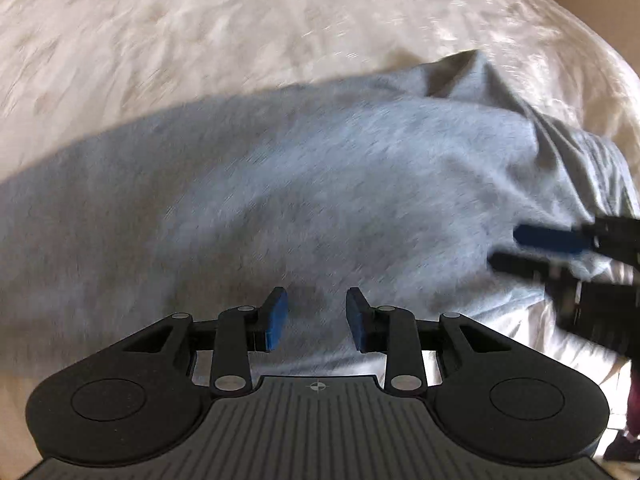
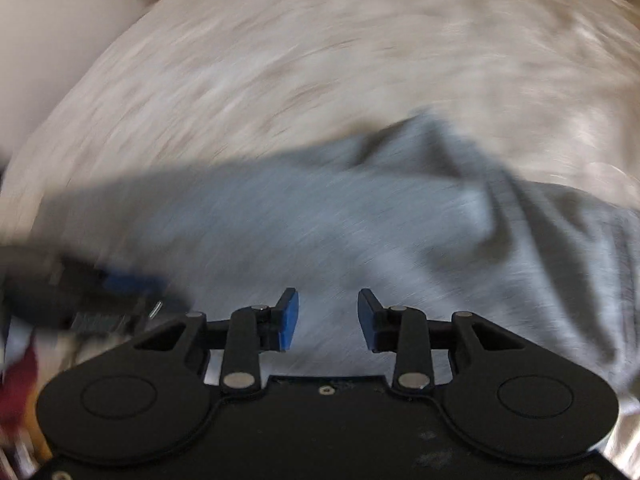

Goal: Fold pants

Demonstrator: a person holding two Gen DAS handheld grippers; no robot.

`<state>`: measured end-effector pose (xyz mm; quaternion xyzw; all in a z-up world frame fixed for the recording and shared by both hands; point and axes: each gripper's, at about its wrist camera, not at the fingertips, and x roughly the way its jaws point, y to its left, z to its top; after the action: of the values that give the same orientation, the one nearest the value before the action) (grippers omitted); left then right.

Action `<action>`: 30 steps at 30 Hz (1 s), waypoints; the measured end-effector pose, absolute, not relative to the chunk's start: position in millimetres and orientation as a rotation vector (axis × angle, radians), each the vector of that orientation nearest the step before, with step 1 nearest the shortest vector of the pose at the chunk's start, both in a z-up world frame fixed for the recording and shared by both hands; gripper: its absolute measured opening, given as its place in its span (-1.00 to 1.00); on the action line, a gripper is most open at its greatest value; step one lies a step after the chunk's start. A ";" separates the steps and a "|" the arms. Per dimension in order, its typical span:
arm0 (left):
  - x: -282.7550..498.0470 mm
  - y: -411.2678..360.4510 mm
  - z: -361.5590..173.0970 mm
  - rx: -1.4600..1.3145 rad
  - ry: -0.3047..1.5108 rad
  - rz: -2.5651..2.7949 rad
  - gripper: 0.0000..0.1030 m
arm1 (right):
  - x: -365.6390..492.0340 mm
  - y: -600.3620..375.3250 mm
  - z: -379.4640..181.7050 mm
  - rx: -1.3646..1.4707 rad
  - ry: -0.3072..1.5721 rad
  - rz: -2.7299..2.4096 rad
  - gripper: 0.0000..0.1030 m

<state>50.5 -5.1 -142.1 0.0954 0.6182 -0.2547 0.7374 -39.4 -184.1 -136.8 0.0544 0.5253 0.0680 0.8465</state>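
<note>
Light grey pants (image 1: 300, 184) lay spread across a cream, satin-looking bed cover (image 1: 200, 20), running from the left edge of the left wrist view to the right, where the cloth bunched into a raised fold at the far right. Both views were blurred by motion.

Left gripper (image 1: 317, 314) pointed steeply down over the near middle of the pants, its blue pads (image 1: 277, 318) parted with only bare cloth showing in the gap; nothing was pinched, so it was released. Right gripper (image 2: 328, 318) stood likewise, pads apart, grey cloth beneath and nothing between them: released too.

In the left wrist view the right gripper came in from the right edge, just beside the pants' bunched end. In the right wrist view the left gripper showed at the left edge, badly smeared.
</note>
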 end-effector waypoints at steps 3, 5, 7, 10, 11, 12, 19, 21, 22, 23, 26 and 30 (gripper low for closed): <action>52.9 14.9 -143.7 0.157 1.381 -0.479 -0.39 | -51.4 -149.4 -141.8 -0.084 1.102 0.308 -0.31; 54.7 26.7 -142.8 0.136 1.389 -0.426 -0.39 | -55.8 -131.4 -145.6 -0.179 1.088 0.392 -0.34; 56.8 35.7 -140.8 0.117 1.381 -0.373 -0.39 | -56.3 -118.8 -150.5 -0.260 1.066 0.456 -0.36; 59.0 45.3 -136.0 0.090 1.369 -0.315 -0.39 | -52.8 -107.8 -160.6 -0.363 1.041 0.533 -0.36; 58.7 47.3 -134.6 0.082 1.364 -0.301 -0.39 | -55.3 -106.7 -164.2 -0.405 1.028 0.553 -0.37; 58.1 49.1 -133.1 0.076 1.360 -0.291 -0.39 | -55.5 -102.9 -168.2 -0.455 1.012 0.579 -0.37; 56.2 42.5 -113.4 0.075 1.324 -0.308 -0.38 | -57.3 -106.3 -148.0 -0.486 0.917 0.589 -0.93; 58.9 33.4 -109.9 0.077 1.313 -0.339 -0.38 | -60.2 -109.8 -136.6 -0.423 0.939 0.602 -0.93; 59.8 30.4 -110.4 0.077 1.315 -0.354 -0.38 | -61.2 -105.8 -138.3 -0.431 0.956 0.610 -0.93; 62.0 24.9 -113.4 0.083 1.323 -0.375 -0.38 | -62.5 -102.2 -148.0 -0.443 0.985 0.621 -0.93; 63.2 10.9 -133.2 0.144 1.348 -0.422 -0.38 | -64.0 -93.7 -175.1 -0.461 1.057 0.607 -0.93; 55.7 12.3 -172.5 0.246 1.452 -0.448 -0.36 | -47.6 -104.2 -165.5 -0.278 1.099 0.521 -0.84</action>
<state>55.7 12.3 -172.5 0.1113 0.6563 -0.2027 0.7182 -47.6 -104.2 -165.5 -0.1301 0.5144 0.2439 0.8118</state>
